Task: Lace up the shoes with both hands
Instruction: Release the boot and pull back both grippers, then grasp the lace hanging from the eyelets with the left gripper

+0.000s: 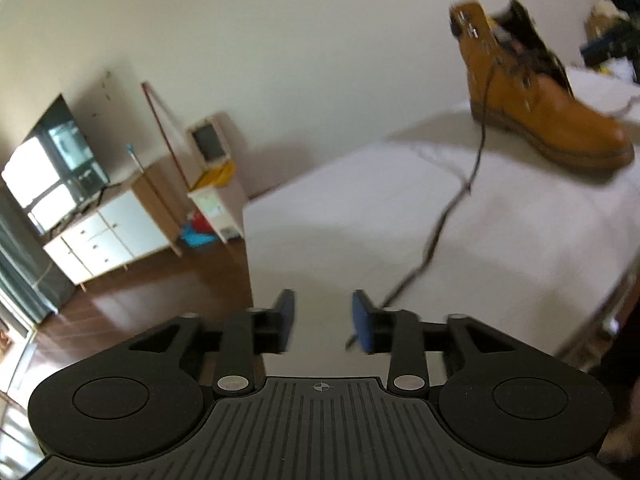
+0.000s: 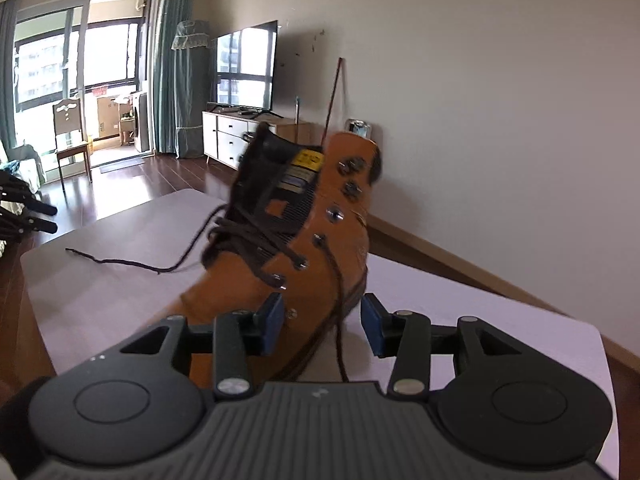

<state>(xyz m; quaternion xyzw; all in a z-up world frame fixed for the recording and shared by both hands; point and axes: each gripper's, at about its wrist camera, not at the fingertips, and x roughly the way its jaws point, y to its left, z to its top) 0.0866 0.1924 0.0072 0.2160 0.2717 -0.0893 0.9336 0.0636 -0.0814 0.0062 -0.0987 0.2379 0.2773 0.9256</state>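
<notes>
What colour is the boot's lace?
Dark brown; the lace shows best in the right wrist view, threaded across the tan boot.

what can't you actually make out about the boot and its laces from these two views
- Left wrist view: the lace end beside the left gripper is motion-blurred; touching the finger pad or not, cannot tell.
- Left wrist view: the boot eyelets are too blurred to tell which are threaded.
- Right wrist view: the boot's toe and sole are hidden behind the right gripper.
- Right wrist view: the tongue label is too small to read.

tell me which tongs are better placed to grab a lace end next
Right, probably. The right tongs are open around a lace strand beside the boot; the left tongs are open, far from the boot.
</notes>
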